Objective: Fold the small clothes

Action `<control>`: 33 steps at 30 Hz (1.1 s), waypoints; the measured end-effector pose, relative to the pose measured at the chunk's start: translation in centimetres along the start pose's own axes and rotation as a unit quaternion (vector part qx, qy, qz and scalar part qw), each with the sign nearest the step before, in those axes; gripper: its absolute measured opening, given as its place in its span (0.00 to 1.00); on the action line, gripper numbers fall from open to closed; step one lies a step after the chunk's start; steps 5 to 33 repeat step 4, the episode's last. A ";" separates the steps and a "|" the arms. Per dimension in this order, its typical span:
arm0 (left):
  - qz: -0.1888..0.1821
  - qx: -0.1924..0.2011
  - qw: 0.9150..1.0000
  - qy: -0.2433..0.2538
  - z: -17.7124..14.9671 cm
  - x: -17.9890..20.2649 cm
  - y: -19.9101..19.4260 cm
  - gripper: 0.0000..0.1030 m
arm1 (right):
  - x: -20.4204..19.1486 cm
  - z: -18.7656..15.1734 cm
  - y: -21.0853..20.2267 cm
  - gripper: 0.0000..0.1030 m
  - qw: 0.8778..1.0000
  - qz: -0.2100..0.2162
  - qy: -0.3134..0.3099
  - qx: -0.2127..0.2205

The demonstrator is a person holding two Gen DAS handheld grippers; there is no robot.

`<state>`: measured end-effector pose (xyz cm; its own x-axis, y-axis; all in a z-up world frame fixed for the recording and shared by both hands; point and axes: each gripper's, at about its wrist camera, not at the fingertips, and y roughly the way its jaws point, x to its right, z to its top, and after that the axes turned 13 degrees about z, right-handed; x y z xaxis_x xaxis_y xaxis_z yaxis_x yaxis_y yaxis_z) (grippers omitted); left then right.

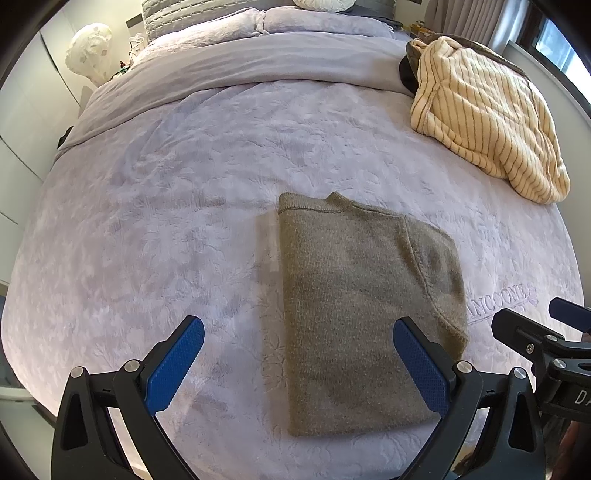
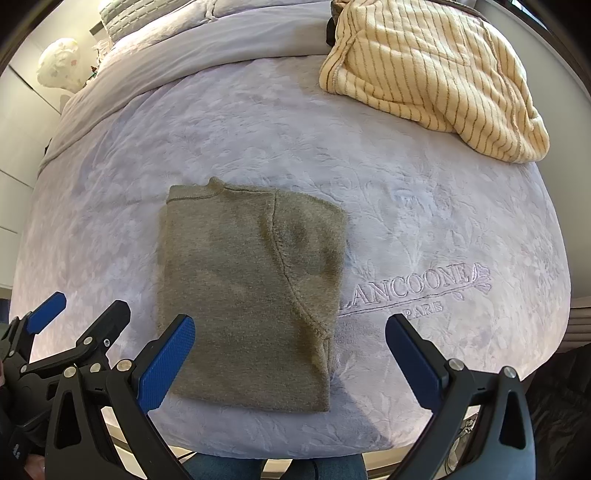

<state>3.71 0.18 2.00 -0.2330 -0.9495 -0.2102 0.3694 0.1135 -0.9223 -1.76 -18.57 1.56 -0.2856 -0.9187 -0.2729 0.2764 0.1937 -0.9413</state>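
Observation:
An olive-green knitted sweater [image 1: 354, 306] [image 2: 251, 291] lies folded into a tall rectangle on the lavender bed cover, collar at the far end, one sleeve seam curving down its right side. My left gripper [image 1: 298, 328] hovers open above the sweater's near left part, nothing between its blue pads. My right gripper [image 2: 290, 326] is open too, over the sweater's near right edge and empty. Each gripper shows at the edge of the other's view: the right gripper [image 1: 546, 332], the left gripper [image 2: 74, 317].
The lavender embossed bed cover [image 1: 166, 221] [image 2: 424, 206] has embroidered lettering [image 2: 417, 286] right of the sweater. A cream striped fleece garment [image 1: 487, 118] [image 2: 436, 70] is heaped at the far right. Pillows [image 1: 207, 18] lie at the head. The bed's near edge [image 2: 295, 448] is just below.

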 end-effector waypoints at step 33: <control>-0.003 0.000 1.000 0.004 0.1 -0.1 0.1 1.00 | 0.1 0.1 0.1 1.00 1.000 -0.001 0.002 0.000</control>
